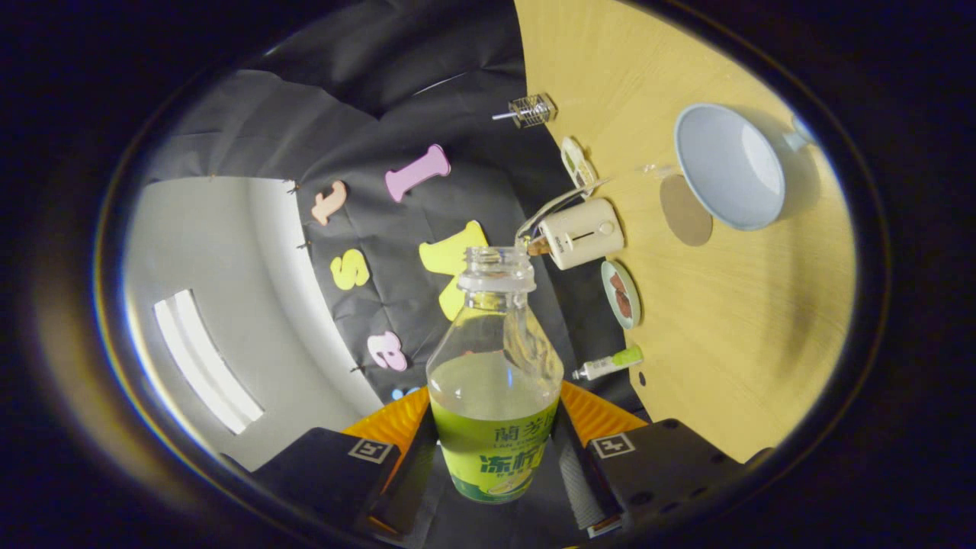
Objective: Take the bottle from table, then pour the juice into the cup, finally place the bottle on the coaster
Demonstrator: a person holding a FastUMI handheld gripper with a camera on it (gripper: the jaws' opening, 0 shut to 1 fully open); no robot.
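Observation:
My gripper (496, 476) is shut on an uncapped clear bottle (494, 358) with a green label, both black fingers (415, 473) pressing its lower body. Pale juice fills about half of it. The bottle is lifted off the wooden table (732, 343), and the view is rolled so the tabletop stands to the bottle's right. A pale blue cup (728, 166) with a handle sits beyond the bottle's mouth and off to its right, well apart from it. A round brown coaster (685, 210) lies beside the cup on the side nearer the bottle.
Along the table's back edge stand a white boxy appliance (583, 232) with cables, a small plate (621, 293) holding brown pieces, a green-capped tube (610, 364), a white object (577, 162) and a small wire cage (531, 110). The black cloth wall rises behind.

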